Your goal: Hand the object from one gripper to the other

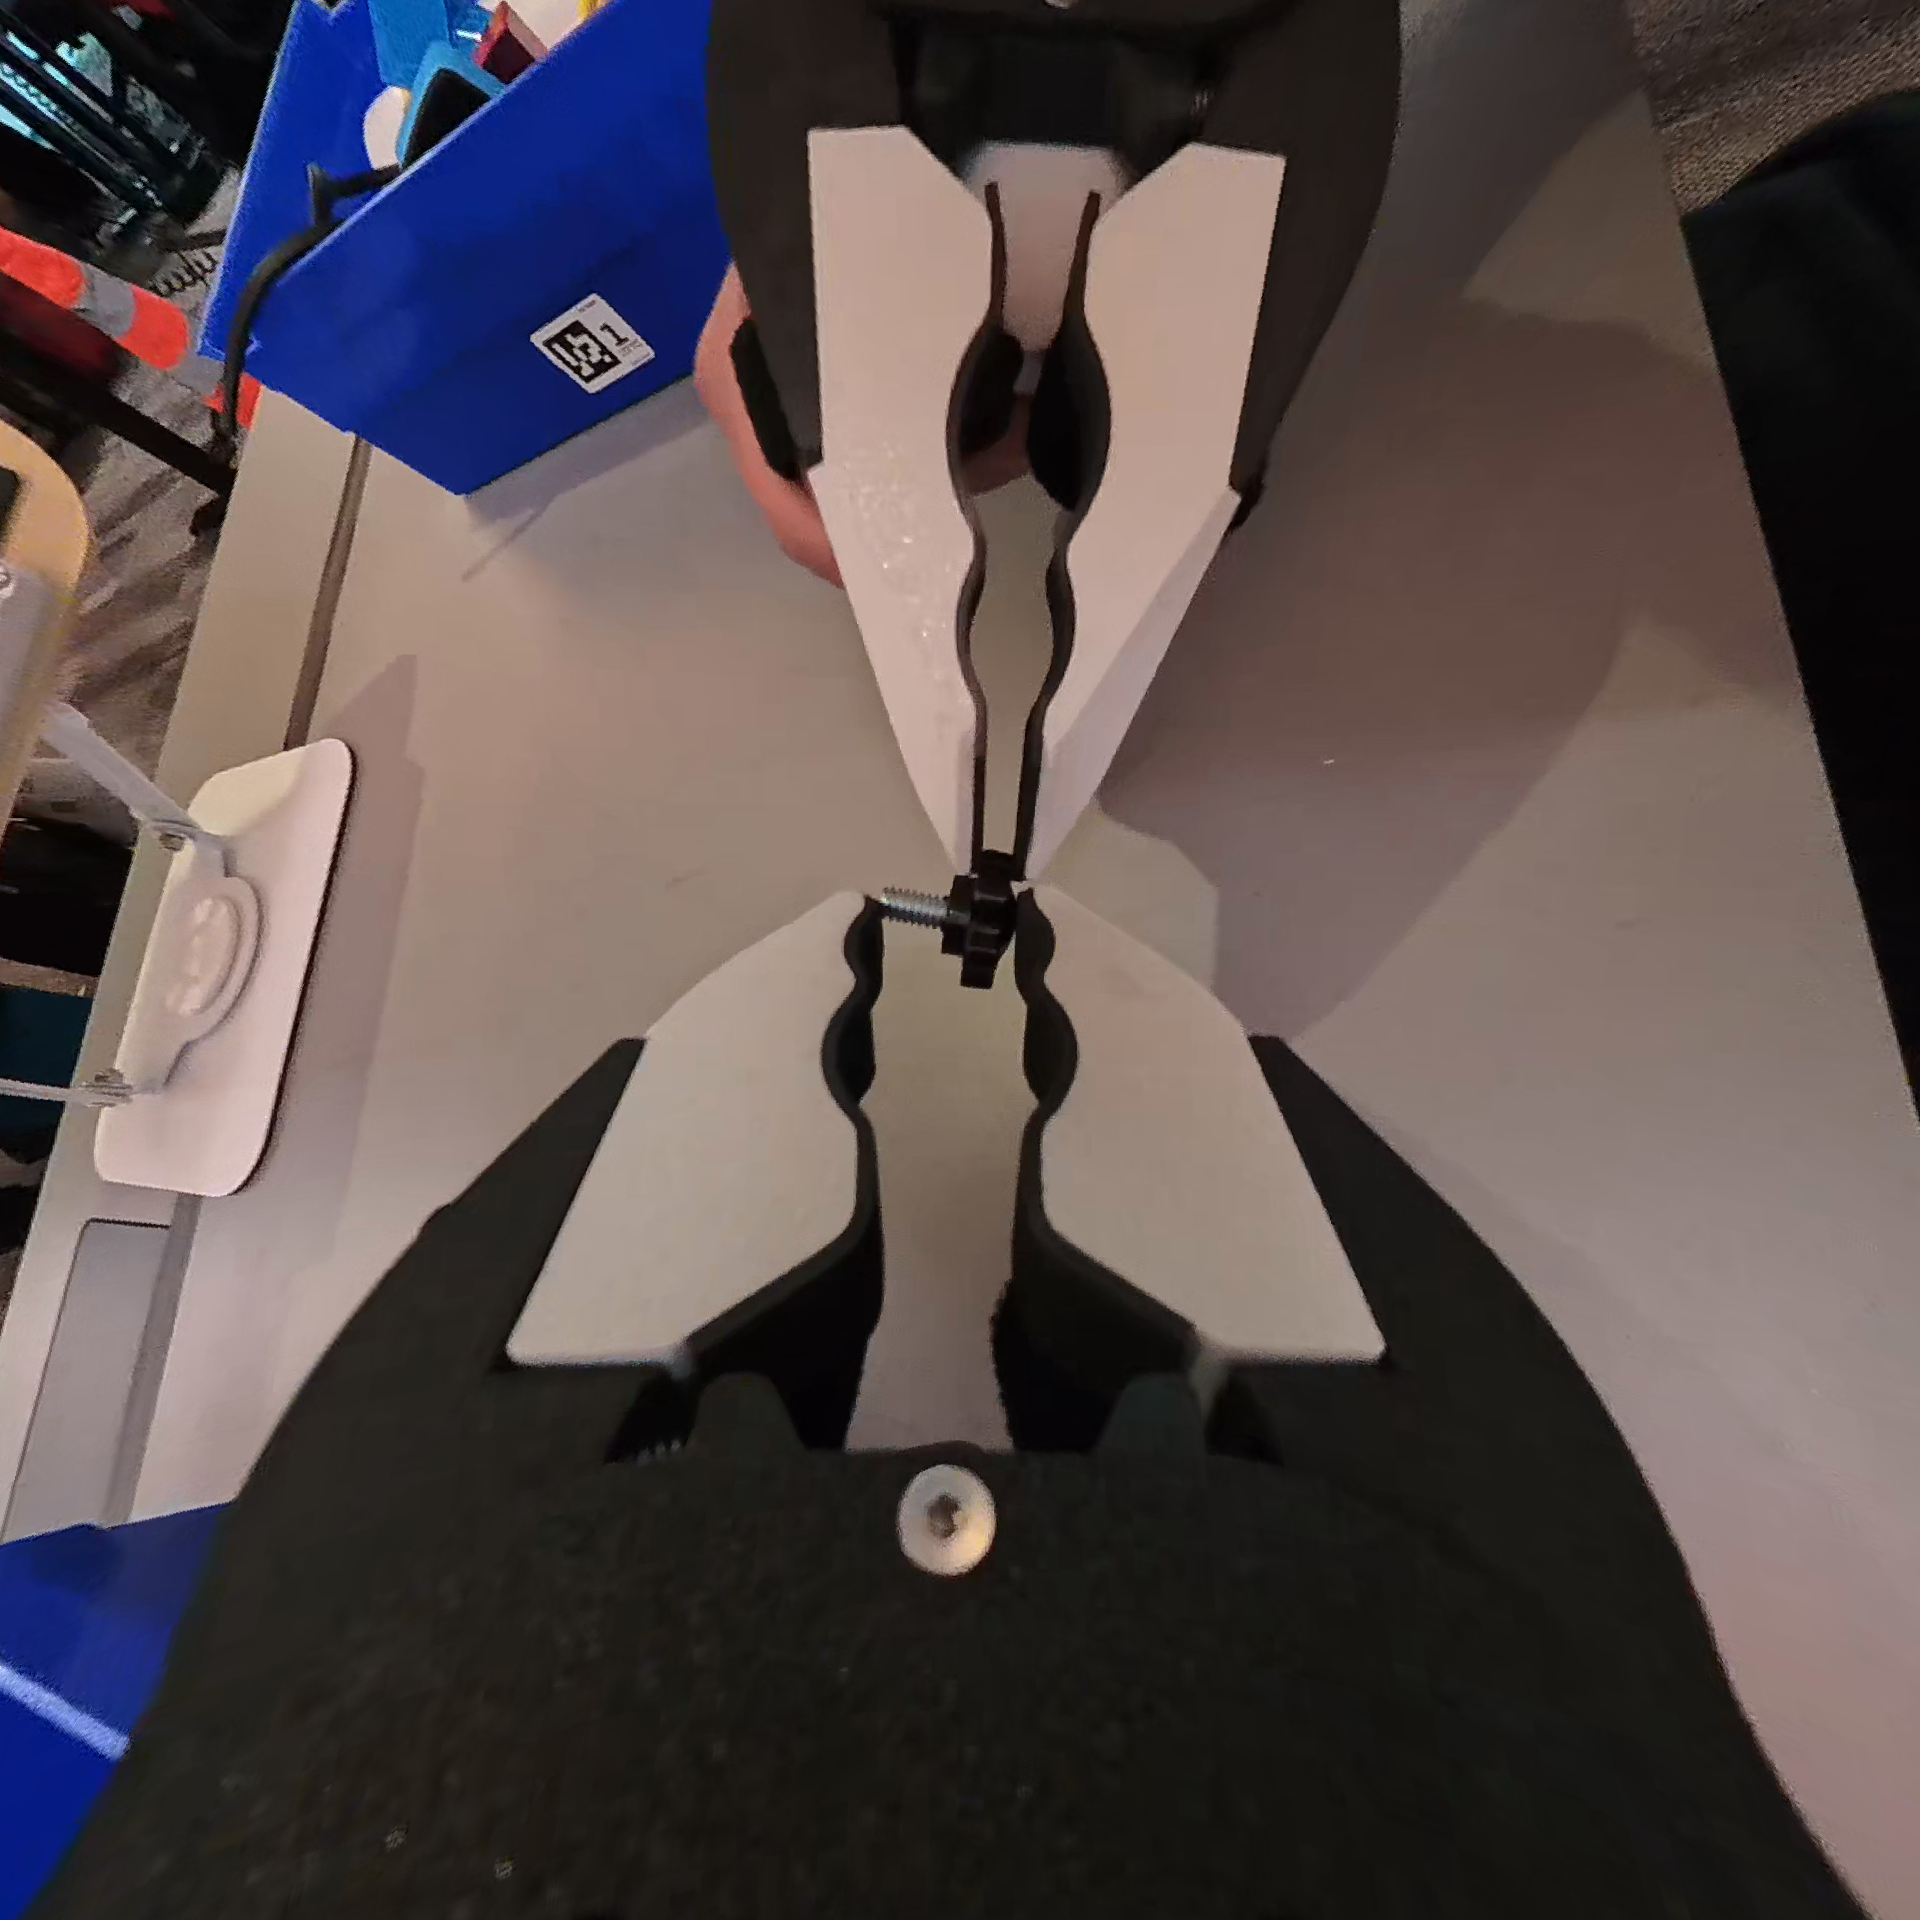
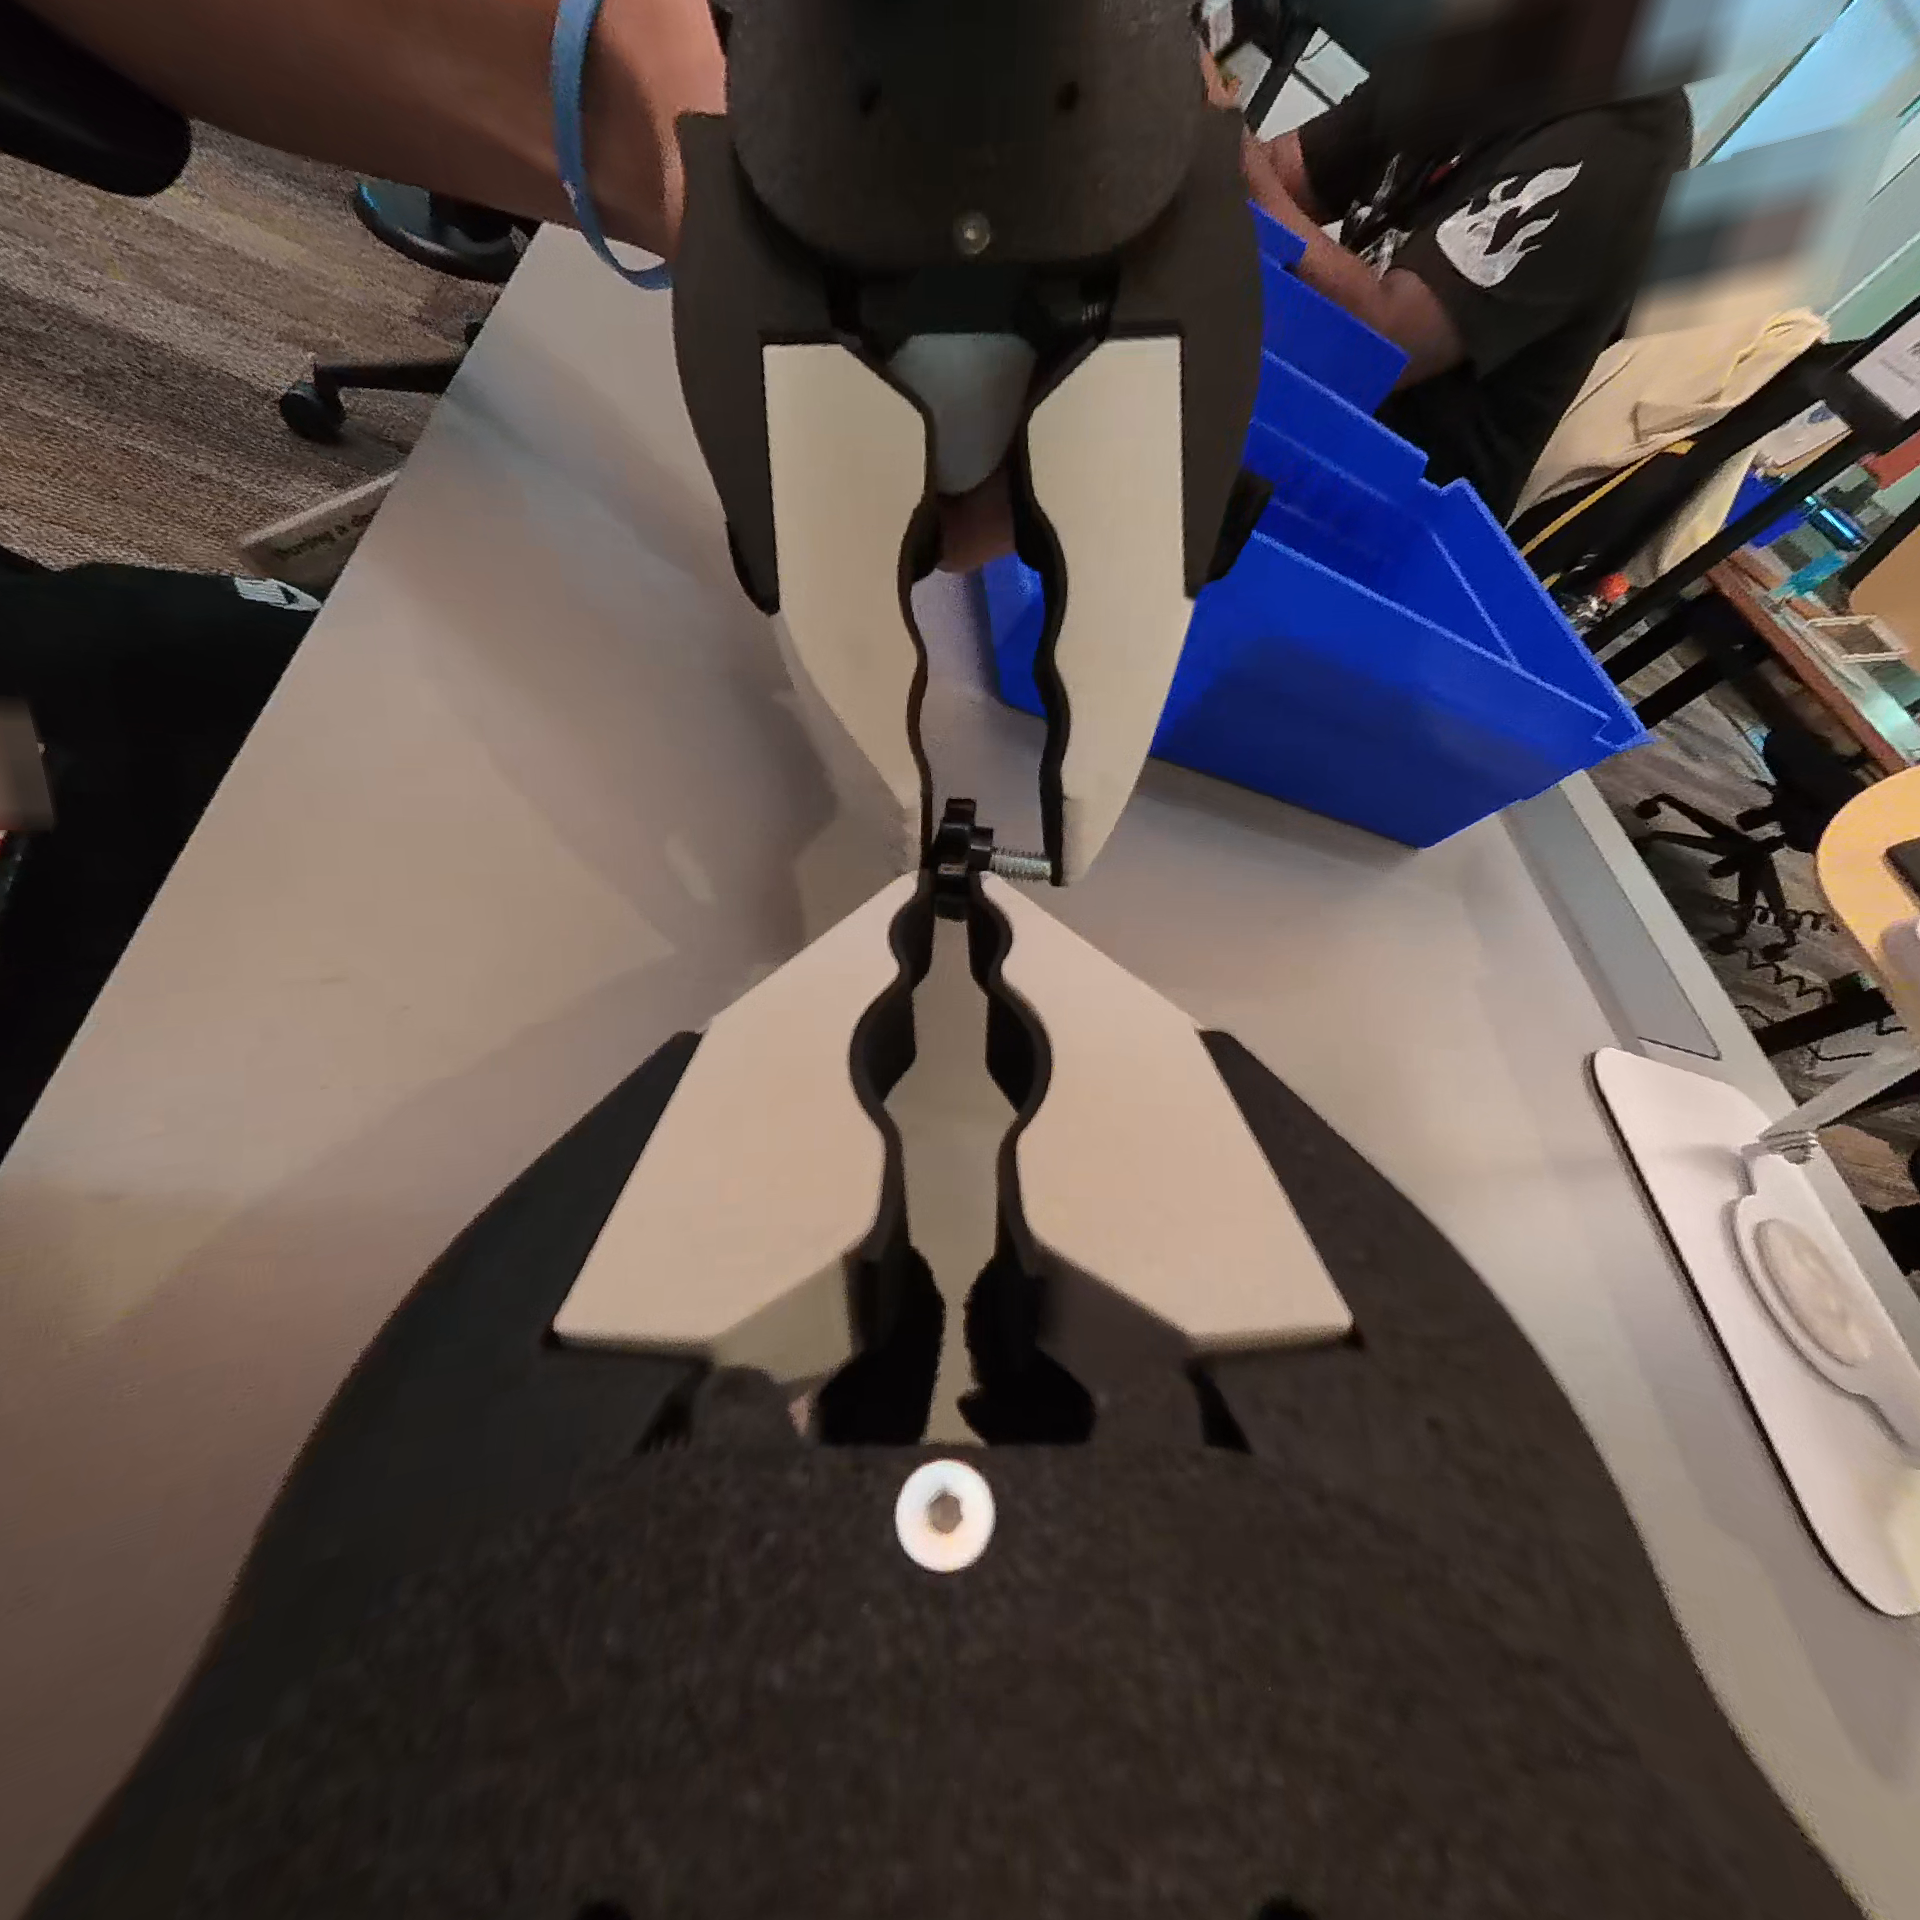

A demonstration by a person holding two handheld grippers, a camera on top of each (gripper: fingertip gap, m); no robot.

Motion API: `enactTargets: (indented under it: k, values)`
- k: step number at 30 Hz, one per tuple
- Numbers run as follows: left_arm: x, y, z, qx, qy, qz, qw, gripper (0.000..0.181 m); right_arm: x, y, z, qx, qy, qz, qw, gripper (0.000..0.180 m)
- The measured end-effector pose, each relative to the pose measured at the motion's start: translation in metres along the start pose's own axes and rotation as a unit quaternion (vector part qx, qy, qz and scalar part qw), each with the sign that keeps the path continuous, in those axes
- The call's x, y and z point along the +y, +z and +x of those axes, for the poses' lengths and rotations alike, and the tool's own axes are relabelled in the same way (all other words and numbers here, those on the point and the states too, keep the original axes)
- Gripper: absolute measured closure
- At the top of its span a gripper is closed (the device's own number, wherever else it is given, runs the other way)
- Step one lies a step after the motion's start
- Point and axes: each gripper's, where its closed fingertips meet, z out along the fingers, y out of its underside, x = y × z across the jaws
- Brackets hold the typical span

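The handover looks about halfway. The right gripper (image 2: 951, 899) pinches the black knob of the thumbscrew (image 1: 971, 920) at its tips, at 12 o'clock from its own camera. The left gripper (image 1: 951, 925) stands parted around it (threaded stem pointing toward 9 o'clock in the left wrist view), above the table (image 1: 582, 665). Left to do: close left, release right.

Knob screw (image 1: 971, 920) sits between two facing hand-held grippers, above the table (image 1: 582, 727).
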Motion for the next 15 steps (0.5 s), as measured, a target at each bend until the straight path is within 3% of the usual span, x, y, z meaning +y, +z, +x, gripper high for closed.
enactTargets:
  k: [5,7,8,11,13,15]
  values:
    - [0.005,-0.006,-0.004,0.013,-0.055,0.008,0.998,0.157,0.0,-0.005,0.008,-0.015,0.05,0.01,0.999,0.175]
    - [0.006,-0.012,-0.008,0.048,-0.129,0.034,0.99,0.146,-0.005,-0.014,0.016,-0.053,0.151,0.053,0.986,0.175]
    - [0.003,-0.016,-0.009,0.076,-0.176,0.062,0.98,0.134,-0.01,-0.02,0.018,-0.099,0.228,0.083,0.965,0.174]
    - [-0.026,-0.035,-0.015,0.159,-0.266,0.194,0.931,0.133,-0.03,-0.043,0.03,-0.253,0.453,0.192,0.833,0.175]
    - [-0.047,-0.048,-0.018,0.17,-0.261,0.279,0.908,0.14,-0.033,-0.05,0.036,-0.329,0.541,0.227,0.74,0.175]
    - [-0.06,-0.052,-0.02,0.144,-0.236,0.32,0.906,0.142,-0.033,-0.047,0.028,-0.395,0.586,0.222,0.672,0.175]
